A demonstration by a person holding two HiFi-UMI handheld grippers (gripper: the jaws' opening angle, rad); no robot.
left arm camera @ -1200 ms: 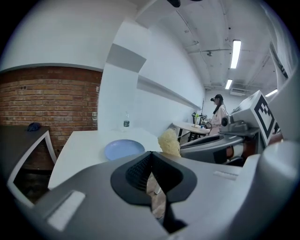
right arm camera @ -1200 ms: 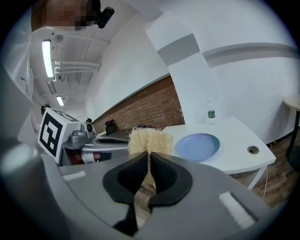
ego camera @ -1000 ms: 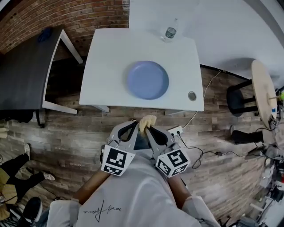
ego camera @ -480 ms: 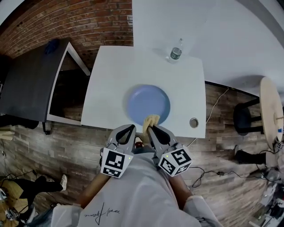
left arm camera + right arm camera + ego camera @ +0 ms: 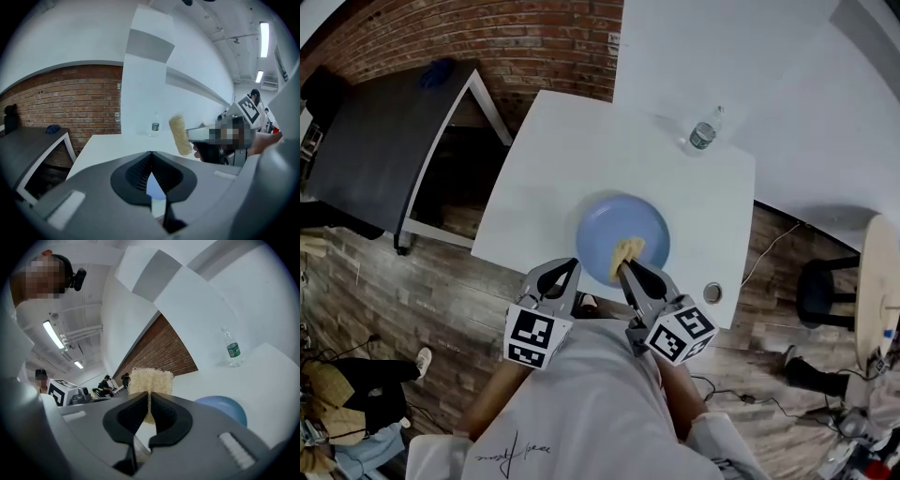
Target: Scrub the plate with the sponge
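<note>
A round blue plate [image 5: 609,225] lies on the white table [image 5: 572,159], near its front edge. My right gripper [image 5: 622,266] is shut on a pale yellow sponge [image 5: 626,249], which hangs over the plate's near part. In the right gripper view the sponge [image 5: 150,381] sticks up between the closed jaws, with the plate [image 5: 225,409] low at the right. My left gripper [image 5: 573,263] is shut with nothing in it, at the table's front edge left of the plate. The left gripper view shows the sponge [image 5: 179,134] and the right gripper [image 5: 194,135] to its right.
A clear water bottle [image 5: 704,131] stands at the table's far right corner. A small round cable hole [image 5: 711,292] is at the near right corner. A dark grey table [image 5: 375,150] stands to the left, a stool [image 5: 825,291] and a round wooden table [image 5: 879,281] to the right.
The table and plate now sit closer in the head view. The right gripper with the sponge has gone from short of the table to over the plate's near part.
</note>
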